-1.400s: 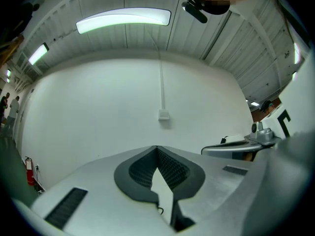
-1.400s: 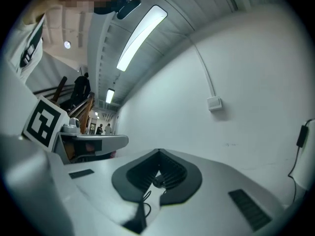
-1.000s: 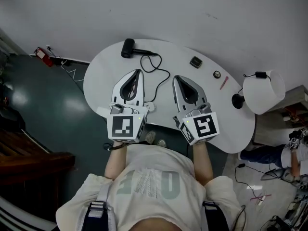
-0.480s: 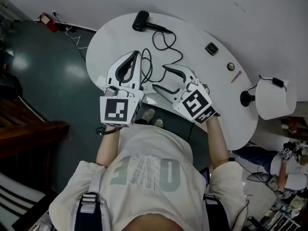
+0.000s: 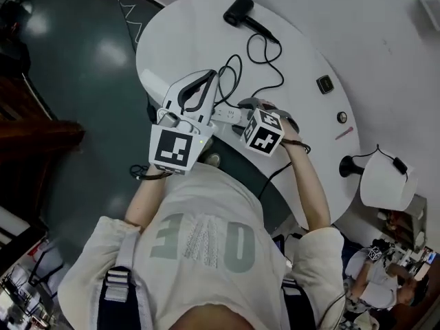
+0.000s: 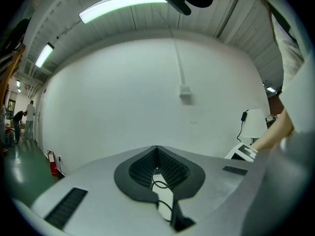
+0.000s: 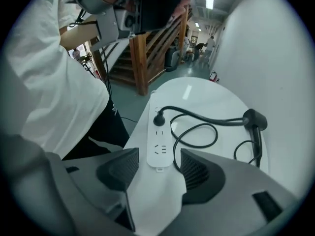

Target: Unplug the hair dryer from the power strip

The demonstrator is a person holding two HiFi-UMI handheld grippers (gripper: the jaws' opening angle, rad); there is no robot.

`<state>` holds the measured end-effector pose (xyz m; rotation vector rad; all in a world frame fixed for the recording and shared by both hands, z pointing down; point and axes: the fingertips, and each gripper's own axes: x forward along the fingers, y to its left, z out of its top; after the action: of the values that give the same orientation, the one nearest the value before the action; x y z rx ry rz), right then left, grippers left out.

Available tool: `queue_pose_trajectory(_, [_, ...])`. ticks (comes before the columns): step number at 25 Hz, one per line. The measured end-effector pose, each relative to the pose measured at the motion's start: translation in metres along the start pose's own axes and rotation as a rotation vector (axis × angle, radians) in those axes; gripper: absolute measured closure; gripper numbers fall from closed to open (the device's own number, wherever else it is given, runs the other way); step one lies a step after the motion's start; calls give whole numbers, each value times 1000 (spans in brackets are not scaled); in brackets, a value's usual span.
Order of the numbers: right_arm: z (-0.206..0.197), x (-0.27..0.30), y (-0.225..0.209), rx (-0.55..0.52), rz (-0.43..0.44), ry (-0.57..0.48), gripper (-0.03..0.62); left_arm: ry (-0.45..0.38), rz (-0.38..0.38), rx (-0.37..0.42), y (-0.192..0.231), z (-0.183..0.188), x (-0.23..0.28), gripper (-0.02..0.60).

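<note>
Currently the plug (image 7: 158,118) sits seated in the left-end socket of the power strip (image 7: 158,141), which lies along the near edge of the bench (image 5: 179,40). The hair dryer (image 5: 239,9) lies at the far edge, and its cord (image 7: 197,132) loops between them.

Right tongs (image 7: 158,173) have just opened wide. They are released and point steeply down, with the strip's right end between the jaws and the pads not touching it. My read: lining up to clamp that end as an anchor.

Left tongs (image 5: 210,76) are clenched on nothing, level, above the strip's left part. Guess: they must open before taking the plug. Risk: an unpinned strip slides with the pull.
</note>
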<state>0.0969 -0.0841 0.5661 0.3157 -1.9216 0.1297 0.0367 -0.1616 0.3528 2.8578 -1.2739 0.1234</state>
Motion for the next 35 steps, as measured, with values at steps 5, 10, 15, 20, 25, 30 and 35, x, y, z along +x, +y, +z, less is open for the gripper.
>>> queue_pose_trajectory(5, [-17, 31, 1, -27, 53, 100, 322, 49, 2, -21, 4, -18, -1, 577])
queue_pose_trajectory(10, [-19, 49, 1, -70, 29, 128, 341, 100, -8, -32, 8, -35, 4, 577])
queue_pose_trajectory(15, [-17, 49, 0, -72, 25, 121, 342, 94, -12, -56, 13, -40, 2, 577])
queue_pose_trajectory(20, [-16, 48, 0, -69, 29, 128, 342, 92, -57, -67, 10, -47, -3, 577])
queue_pose_trajectory(25, [-18, 50, 0, -63, 28, 146, 342, 200, -105, -127, 0, -98, -12, 480])
queue_pose_trajectory(30, [-19, 49, 0, -51, 28, 158, 342, 330, -184, -53, -27, -153, -16, 440])
queue_pose_trajectory(35, [-19, 50, 0, -45, 25, 165, 342, 384, -168, -88, -34, -195, -13, 440])
